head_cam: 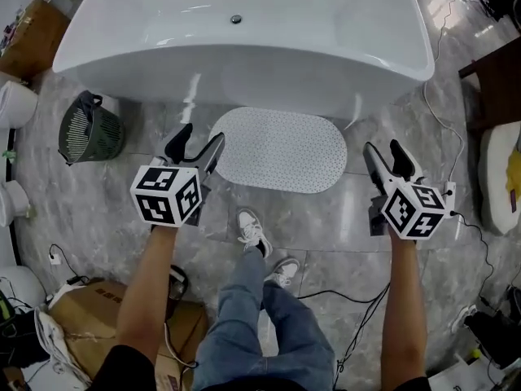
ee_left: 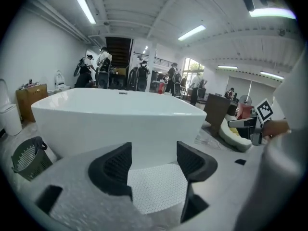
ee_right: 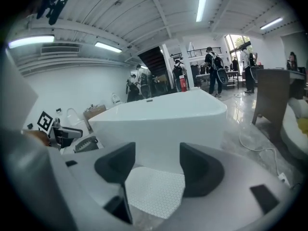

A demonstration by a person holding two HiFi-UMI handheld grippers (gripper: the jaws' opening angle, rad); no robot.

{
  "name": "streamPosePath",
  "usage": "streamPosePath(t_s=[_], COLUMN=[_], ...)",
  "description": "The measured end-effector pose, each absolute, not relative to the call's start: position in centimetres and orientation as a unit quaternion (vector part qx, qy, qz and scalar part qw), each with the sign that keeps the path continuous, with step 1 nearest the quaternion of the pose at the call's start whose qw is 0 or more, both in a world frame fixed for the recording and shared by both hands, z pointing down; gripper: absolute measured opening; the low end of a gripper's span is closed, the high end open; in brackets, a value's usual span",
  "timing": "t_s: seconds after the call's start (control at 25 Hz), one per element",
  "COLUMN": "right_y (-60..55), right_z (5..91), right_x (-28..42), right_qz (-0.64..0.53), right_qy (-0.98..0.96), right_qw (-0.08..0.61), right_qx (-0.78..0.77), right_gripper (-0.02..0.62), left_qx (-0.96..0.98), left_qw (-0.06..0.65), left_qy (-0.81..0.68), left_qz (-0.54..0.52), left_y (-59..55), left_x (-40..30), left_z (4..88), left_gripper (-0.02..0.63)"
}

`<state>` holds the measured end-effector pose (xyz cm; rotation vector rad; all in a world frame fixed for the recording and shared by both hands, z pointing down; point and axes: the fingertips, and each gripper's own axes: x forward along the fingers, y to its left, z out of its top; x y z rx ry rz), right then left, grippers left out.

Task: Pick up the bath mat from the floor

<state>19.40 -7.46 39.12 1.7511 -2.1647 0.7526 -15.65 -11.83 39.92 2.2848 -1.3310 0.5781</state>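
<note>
Left gripper [head_cam: 194,142] and right gripper [head_cam: 383,148]: jaws wide apart, empty, flanking white oval dotted bath mat [head_cam: 281,149] flat on grey marbled floor tiles [head_cam: 334,218] beside white bathtub [head_cam: 244,43].

**Clearance around both claws, head view.**
- Left gripper [head_cam: 202,134]: jaws apart, nothing between.
- Right gripper [head_cam: 383,146]: same.
- Bath mat [head_cam: 281,149] flat on floor [head_cam: 342,214] between claws. Open air above it. Bare tile at both mat ends.
- Bathtub [head_cam: 244,47] wall just beyond mat. Closes off forward travel for both claws.
- Slatted basket [head_cam: 89,129] outboard of left claw, apart.
- White cable [ee_right: 262,149] on floor outboard of right claw.
- Person's shoes [head_cam: 254,230] behind claws, near mat's near edge.
</note>
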Motion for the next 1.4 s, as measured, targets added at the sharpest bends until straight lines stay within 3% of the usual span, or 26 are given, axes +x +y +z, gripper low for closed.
streamPosePath(t_s=[0.88, 1.16, 1.4], right_y=[-9.6, -10.9, -11.8], right_z=[74.1, 83.6, 89.9], right_x=[21.0, 22.1, 23.3], right_qz=[0.275, 0.288, 0.297], right_qy=[-0.740, -0.728, -0.720], right_qw=[0.158, 0.175, 0.199], right_qx=[0.594, 0.597, 0.595], right_gripper=[0.311, 0.327, 0.327], left_qx=[0.801, 0.795, 0.781], left_qw=[0.232, 0.263, 0.283], left_qy=[-0.485, -0.475, -0.477], left_qz=[0.265, 0.272, 0.289], left_y=[-14.4, -15.6, -16.9], left_x=[-20.0, -22.3, -24.7], left_z=[74.7, 84.5, 91.6], left_gripper=[0.336, 0.379, 0.379])
